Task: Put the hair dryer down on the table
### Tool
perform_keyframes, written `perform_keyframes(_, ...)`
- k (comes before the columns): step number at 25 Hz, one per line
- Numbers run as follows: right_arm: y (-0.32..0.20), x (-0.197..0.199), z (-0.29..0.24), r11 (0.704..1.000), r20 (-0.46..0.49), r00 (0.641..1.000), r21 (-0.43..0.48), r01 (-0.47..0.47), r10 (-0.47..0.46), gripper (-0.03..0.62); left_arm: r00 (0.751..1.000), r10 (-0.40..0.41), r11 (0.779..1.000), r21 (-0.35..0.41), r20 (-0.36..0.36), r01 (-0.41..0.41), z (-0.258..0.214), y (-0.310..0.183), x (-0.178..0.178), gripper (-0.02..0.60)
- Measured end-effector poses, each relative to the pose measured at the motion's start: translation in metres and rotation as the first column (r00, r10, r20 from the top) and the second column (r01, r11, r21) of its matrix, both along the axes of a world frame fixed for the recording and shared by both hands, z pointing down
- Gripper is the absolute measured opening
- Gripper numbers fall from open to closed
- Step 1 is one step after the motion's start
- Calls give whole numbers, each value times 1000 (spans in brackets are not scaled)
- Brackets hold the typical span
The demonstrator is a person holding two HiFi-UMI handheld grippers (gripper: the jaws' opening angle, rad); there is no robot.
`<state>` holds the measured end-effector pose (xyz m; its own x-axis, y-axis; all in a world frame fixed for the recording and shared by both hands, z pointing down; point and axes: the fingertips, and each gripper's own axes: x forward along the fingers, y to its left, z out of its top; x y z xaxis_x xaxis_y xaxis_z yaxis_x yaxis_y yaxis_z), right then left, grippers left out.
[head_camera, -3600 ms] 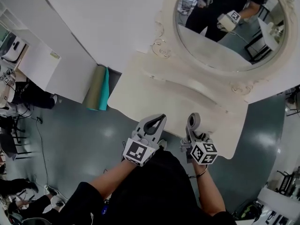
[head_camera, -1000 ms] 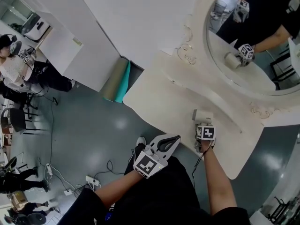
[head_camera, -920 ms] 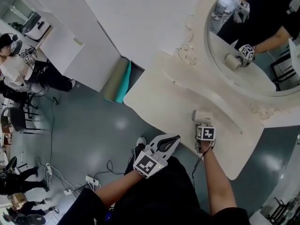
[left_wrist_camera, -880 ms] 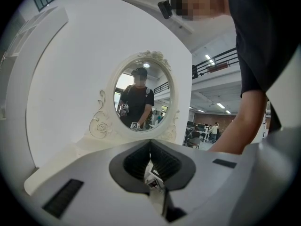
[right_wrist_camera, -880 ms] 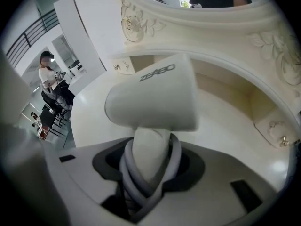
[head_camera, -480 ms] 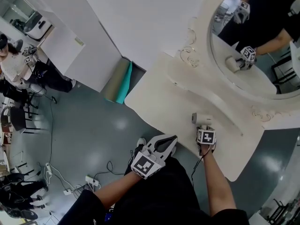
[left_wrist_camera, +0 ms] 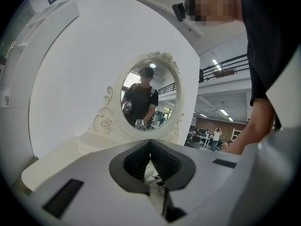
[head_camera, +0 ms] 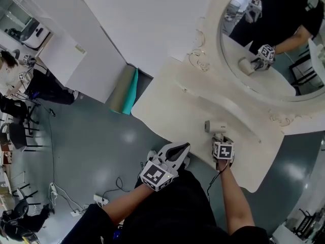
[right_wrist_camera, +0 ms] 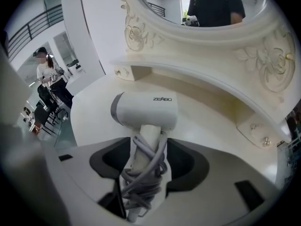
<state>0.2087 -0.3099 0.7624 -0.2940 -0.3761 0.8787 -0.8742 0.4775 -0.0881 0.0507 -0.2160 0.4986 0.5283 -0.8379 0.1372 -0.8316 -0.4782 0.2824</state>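
In the head view, the hair dryer lies on the cream tabletop near its front edge, with the right gripper at its handle end. The left gripper hangs off that edge, over the floor.

In the left gripper view, its fingers meet at the tips with nothing between them.

In the right gripper view, the fingers have just been opening and stand wide. The dryer's handle, wound with its cord, stands loose between them.
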Motion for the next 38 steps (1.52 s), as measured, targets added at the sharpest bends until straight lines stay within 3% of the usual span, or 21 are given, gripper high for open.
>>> perform_keyframes(6, 2, -1, -39, 994, 123, 989, 68, -86, 77, 255, 1000, 19, 1000, -20, -15, -19, 3, -2, -3, 14)
perform_keyframes(17, 44, -33, -148, 950, 350, 921, 190, -250, 172, 241, 993, 119, 992, -30, -27, -120, -11, 1, -12, 14)
perform_keyframes(23, 72, -54, -199, 909, 381, 906, 286, -305, 185, 109, 983, 181, 983, -30, -15, -182, -21, 2, -19, 14)
perform_keyframes(24, 76, -58, -207, 900, 384, 905, 303, -312, 184, 65, 982, 189, 981, -32, -12, -190, -22, 2, -20, 14)
perform_keyframes(27, 89, -67, -234, 866, 400, 898, 364, -342, 186, 29, 975, 222, 975, -28, -7, -222, -28, 4, -21, 14)
perform_keyframes(32, 105, -83, -279, 790, 438, 884, 477, -385, 167, 18, 963, 267, 964, 12, -20, -267, -41, 7, -16, 14)
perform_keyframes(38, 117, -97, -318, 710, 405, 905, 599, -370, 129, 18, 952, 306, 951, 57, -27, -304, -60, 7, -9, 14)
